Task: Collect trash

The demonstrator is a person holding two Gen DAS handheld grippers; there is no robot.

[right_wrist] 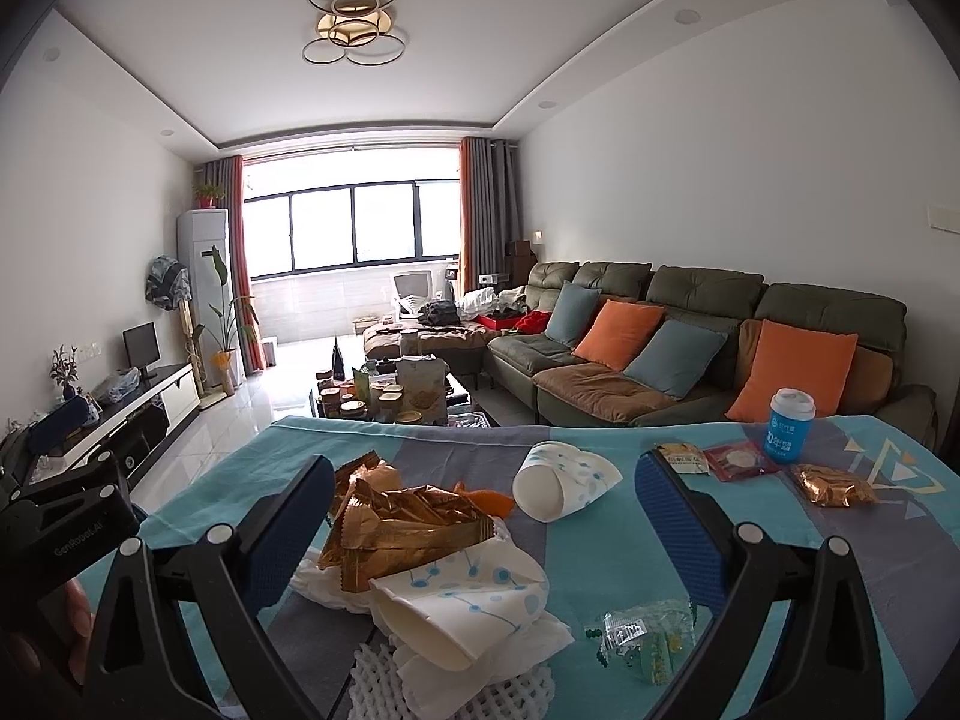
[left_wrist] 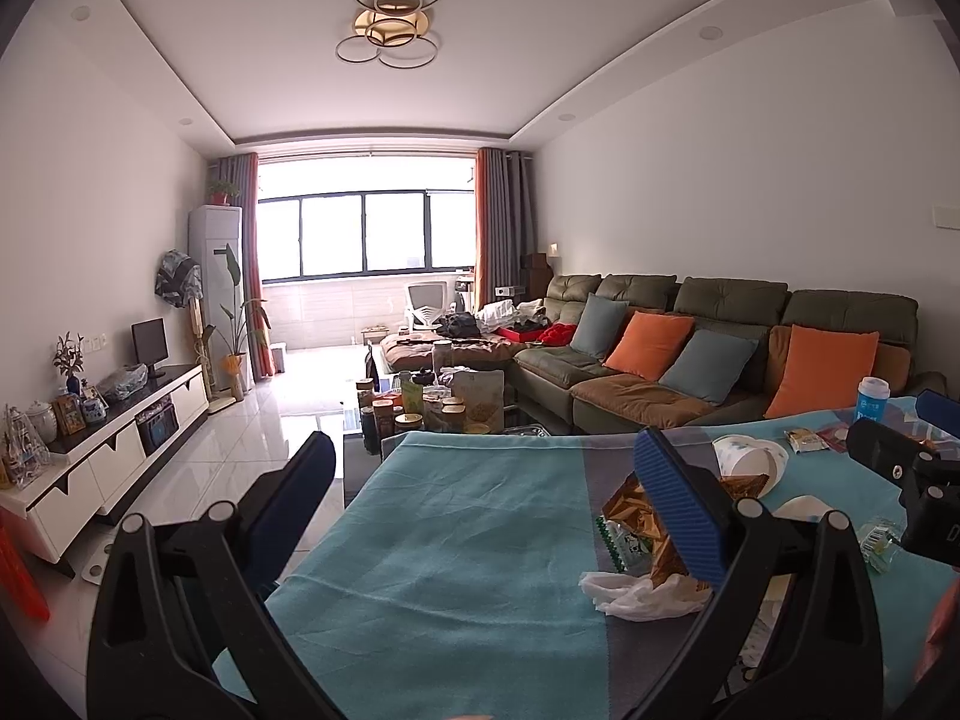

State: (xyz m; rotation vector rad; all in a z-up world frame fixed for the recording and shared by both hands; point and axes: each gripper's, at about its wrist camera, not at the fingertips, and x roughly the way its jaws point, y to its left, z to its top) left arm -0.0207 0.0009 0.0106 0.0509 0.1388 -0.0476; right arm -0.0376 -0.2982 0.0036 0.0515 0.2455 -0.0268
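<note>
On the teal tablecloth (right_wrist: 228, 480), at nine o'clock in the right wrist view: left gripper (left_wrist: 480, 468) body, black, edging in from the frame's side. Seen from its own camera, spread wide with jaws released, gripping nothing; left pad out past the table edge over the tiled floor (left_wrist: 240, 420), right pad in front of the litter pile.

Toward seven o'clock: heap of gold wrappers (right_wrist: 402, 522), crinkled, lying on a flattened paper cup (right_wrist: 456, 606) with blue dots, crumpled white tissue (right_wrist: 324, 585) beneath, white foam netting (right_wrist: 420, 684) at six o'clock.

At twelve o'clock: second paper cup (right_wrist: 561, 480), on its side, mouth facing the camera, well apart from the heap.

Right gripper (right_wrist: 480, 480) likewise spread wide, released, holding nothing; left pad just beside the gold wrappers, right pad at three o'clock over bare cloth.

At five o'clock: clear green-printed wrapper (right_wrist: 648, 636), flat on the cloth near the right finger.

Toward two o'clock, in a loose row: small yellow sachet (right_wrist: 681, 457), red packet (right_wrist: 741, 461) just beside it, blue-and-white bottle (right_wrist: 789, 426) upright behind, a lone gold wrapper (right_wrist: 834, 485) farthest right.

Beyond the table: cluttered coffee table (right_wrist: 384, 396), green sofa (right_wrist: 708, 312) with orange and blue cushions.
</note>
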